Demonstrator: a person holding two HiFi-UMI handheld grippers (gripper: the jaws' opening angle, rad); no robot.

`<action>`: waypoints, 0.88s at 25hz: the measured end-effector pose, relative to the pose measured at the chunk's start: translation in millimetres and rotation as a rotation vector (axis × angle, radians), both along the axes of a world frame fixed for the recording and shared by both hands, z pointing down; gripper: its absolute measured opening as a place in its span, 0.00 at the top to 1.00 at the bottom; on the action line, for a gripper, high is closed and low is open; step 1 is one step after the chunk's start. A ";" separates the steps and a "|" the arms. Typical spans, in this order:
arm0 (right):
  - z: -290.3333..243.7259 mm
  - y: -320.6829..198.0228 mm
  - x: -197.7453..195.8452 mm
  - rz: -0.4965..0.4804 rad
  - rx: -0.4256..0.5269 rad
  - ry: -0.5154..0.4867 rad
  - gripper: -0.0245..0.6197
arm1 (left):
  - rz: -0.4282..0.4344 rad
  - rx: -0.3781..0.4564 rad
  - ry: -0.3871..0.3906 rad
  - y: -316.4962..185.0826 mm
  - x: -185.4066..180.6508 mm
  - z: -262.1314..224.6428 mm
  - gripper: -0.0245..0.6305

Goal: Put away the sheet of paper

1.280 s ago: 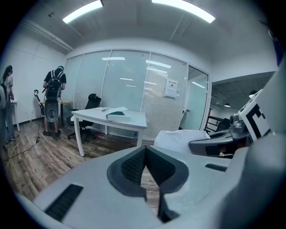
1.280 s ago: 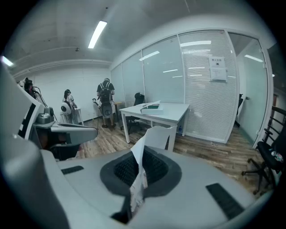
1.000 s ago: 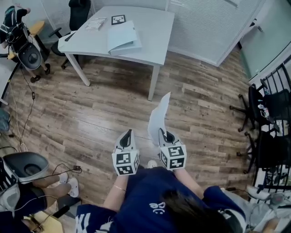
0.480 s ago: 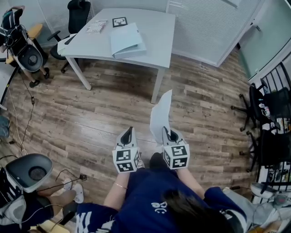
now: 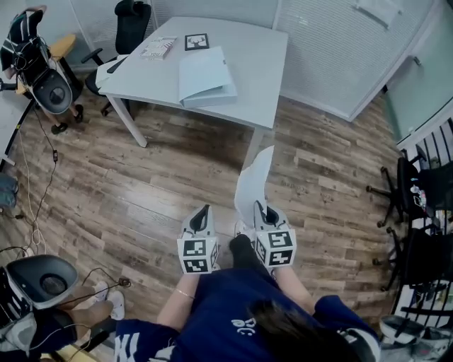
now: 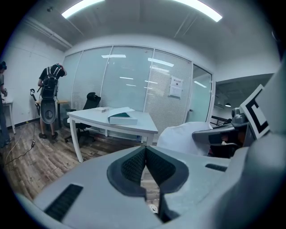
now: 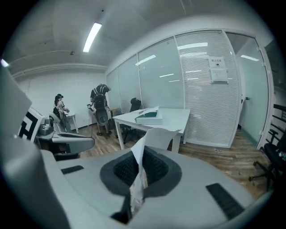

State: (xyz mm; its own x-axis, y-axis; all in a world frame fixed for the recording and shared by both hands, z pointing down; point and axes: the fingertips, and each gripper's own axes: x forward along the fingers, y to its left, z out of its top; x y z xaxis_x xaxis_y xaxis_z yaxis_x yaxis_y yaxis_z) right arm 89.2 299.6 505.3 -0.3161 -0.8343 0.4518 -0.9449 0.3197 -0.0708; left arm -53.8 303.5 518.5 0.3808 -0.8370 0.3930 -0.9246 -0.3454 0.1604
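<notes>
A white sheet of paper (image 5: pixel 253 185) stands upright from my right gripper (image 5: pixel 263 211), which is shut on its lower edge; the right gripper view shows the sheet of paper (image 7: pixel 152 139) pinched between the pads. My left gripper (image 5: pixel 201 215) is beside it at the same height, shut with nothing in it, jaws pressed together in the left gripper view (image 6: pixel 145 157). Both hang over the wooden floor, short of a white table (image 5: pixel 255 71). On that table lies a pale blue binder (image 5: pixel 205 76), also the binder (image 7: pixel 150 117) seen ahead in the right gripper view.
A marker card (image 5: pixel 197 42) and a booklet (image 5: pixel 158 47) lie at the table's far side. Office chairs (image 5: pixel 131 21) stand behind it, black chairs (image 5: pixel 425 205) at the right. A person with equipment (image 5: pixel 32 49) is at far left. Glass walls lie beyond.
The person has walked forward: the table and binder have come nearer in the head view. Both grippers keep their pose, the paper still held upright.
</notes>
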 end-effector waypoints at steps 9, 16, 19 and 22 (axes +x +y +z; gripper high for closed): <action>-23.0 -111.1 23.1 -0.093 0.057 0.000 0.95 | -0.016 0.023 -0.024 -98.9 42.8 -16.3 0.96; -32.9 -164.1 39.3 -0.148 0.081 0.022 0.95 | -0.061 0.024 -0.022 -153.4 67.8 -19.3 0.96; -39.1 -185.3 49.2 -0.155 0.102 0.022 0.95 | -0.077 0.026 -0.021 -174.8 77.8 -18.4 0.96; -42.2 -202.9 59.0 -0.164 0.111 0.017 0.95 | -0.099 0.027 -0.025 -194.2 86.5 -16.8 0.96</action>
